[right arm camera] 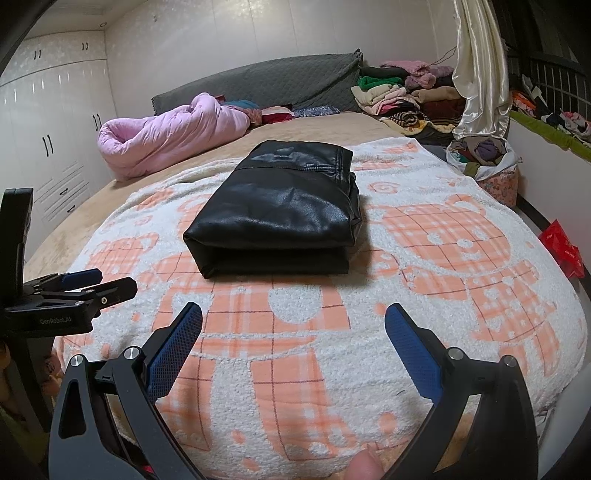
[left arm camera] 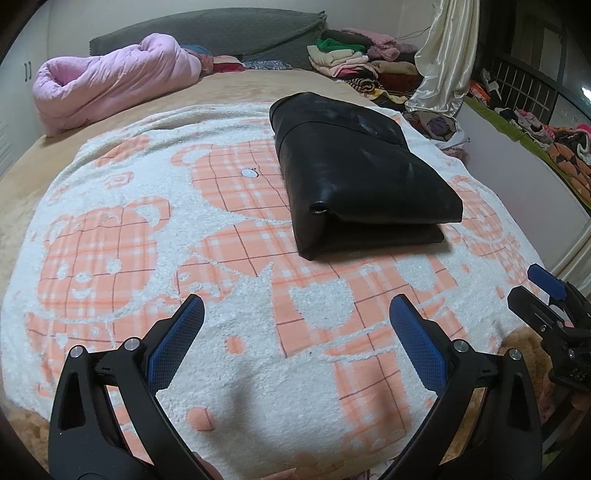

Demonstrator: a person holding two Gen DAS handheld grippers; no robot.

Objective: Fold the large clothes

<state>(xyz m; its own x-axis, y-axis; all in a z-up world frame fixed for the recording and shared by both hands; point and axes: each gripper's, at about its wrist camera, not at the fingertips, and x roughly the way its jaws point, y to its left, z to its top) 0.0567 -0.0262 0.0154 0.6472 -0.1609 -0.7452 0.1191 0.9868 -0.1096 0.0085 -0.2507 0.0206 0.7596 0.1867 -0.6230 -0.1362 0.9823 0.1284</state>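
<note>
Through the left wrist camera I look across a bed (left arm camera: 122,110) with a tan cover, over which lies a white fleece blanket (left arm camera: 229,266) patterned with orange plaid bears. The black leather garment (left arm camera: 354,173) lies folded into a thick rectangle on the blanket, ahead and somewhat to the right. My left gripper (left arm camera: 297,325) hovers over the near part of the blanket, jaws wide apart and holding nothing. A small round white disc (left arm camera: 248,172) lies on the blanket just left of the garment; this view alone shows it. A rolled pink quilt (left arm camera: 114,81) rests at the far left, against a grey headboard cushion (left arm camera: 207,33), with stacked clothes (left arm camera: 354,62) at the far right and a cream satin curtain (left arm camera: 447,55) beside them. The right gripper (left arm camera: 546,291) shows at the right edge; from here I cannot tell its state.

Through the right wrist camera the folded garment (right arm camera: 280,206) sits nearly dead ahead, well apart from my right gripper (right arm camera: 293,321), whose jaws stand wide and empty. This side adds white wardrobe doors (right arm camera: 55,122) along the left wall, a bag of clothes (right arm camera: 484,158) by the bed's right side, and something red (right arm camera: 561,247) at the right edge. The left gripper (right arm camera: 98,282) comes in from the left, its body printed "GenRobot.AI". A fingertip (right arm camera: 364,467) shows at the bottom edge.
</note>
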